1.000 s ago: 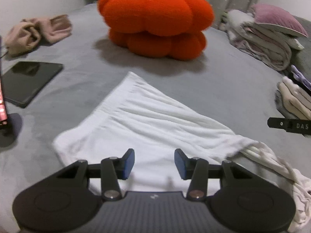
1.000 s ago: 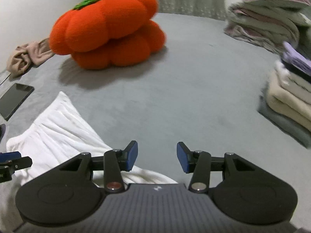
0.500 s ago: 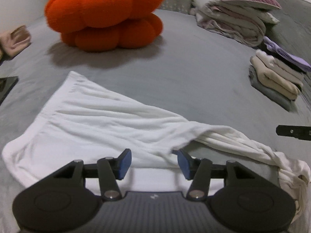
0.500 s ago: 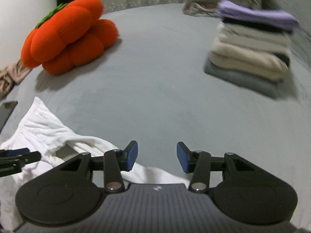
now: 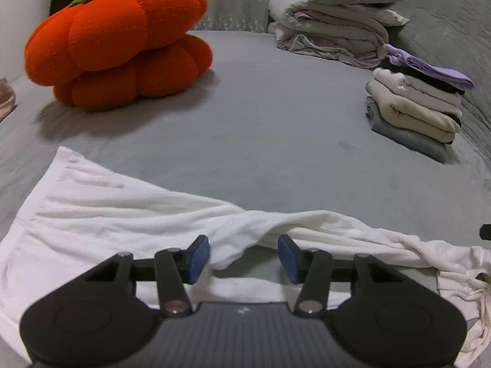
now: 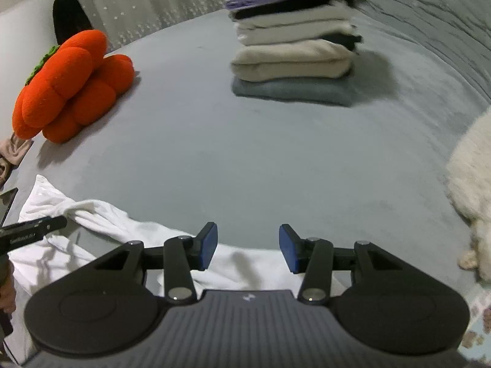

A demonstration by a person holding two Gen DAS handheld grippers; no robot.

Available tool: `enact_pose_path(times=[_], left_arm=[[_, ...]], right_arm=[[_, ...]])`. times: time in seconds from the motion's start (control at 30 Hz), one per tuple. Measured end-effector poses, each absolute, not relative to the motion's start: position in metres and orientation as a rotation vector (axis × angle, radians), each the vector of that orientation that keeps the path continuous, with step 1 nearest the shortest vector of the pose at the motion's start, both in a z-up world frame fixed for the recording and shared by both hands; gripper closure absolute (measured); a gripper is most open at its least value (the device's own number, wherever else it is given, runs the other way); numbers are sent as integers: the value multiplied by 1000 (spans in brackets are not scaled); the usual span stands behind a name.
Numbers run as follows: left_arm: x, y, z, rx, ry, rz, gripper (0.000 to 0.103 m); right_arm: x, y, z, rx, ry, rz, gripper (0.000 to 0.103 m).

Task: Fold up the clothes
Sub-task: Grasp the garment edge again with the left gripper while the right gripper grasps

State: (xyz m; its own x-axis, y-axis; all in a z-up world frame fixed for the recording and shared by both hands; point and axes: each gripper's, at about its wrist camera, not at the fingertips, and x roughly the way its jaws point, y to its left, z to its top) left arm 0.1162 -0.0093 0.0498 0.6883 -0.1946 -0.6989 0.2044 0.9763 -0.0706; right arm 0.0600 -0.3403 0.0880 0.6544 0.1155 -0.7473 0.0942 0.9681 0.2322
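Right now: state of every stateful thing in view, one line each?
left gripper: open, holding nothing, fingers over the garment's raised fold.
right gripper: open, holding nothing, at the garment's near edge.
white garment: unfolded, wrinkled, one end bunched, lying on the bed.
stack of clothes: folded, piled neatly.
bedding pile: loosely folded, pillow on top.
pumpkin cushion: resting on the bed, untouched.

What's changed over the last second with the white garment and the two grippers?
Both views swung rightward: the folded stack now faces the right gripper. The white garment has gone from spread flat to bunched, with a raised fold by the left gripper. Both grippers stayed open, gripping nothing; the orange cushion stayed put.
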Motion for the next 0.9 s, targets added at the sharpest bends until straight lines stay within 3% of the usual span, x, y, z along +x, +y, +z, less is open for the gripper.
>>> enact_pose_path(times=[0.17, 0.53, 0.6, 0.77, 0.83, 0.9], left_arm=[[115, -27, 45, 75, 737, -251, 54], [120, -29, 41, 91, 668, -224, 70], [122, -29, 38, 90, 676, -221, 73], [124, -31, 30, 98, 682, -216, 85], [123, -32, 28, 107, 671, -208, 98], [122, -32, 28, 103, 659, -200, 99]], right_arm=[[38, -365, 84, 241, 855, -11, 54], [17, -404, 62, 361, 911, 39, 55], [16, -406, 58, 390, 925, 66, 61], [25, -401, 51, 407, 947, 101, 93], [30, -398, 55, 387, 920, 79, 95], [33, -396, 62, 358, 881, 47, 96]])
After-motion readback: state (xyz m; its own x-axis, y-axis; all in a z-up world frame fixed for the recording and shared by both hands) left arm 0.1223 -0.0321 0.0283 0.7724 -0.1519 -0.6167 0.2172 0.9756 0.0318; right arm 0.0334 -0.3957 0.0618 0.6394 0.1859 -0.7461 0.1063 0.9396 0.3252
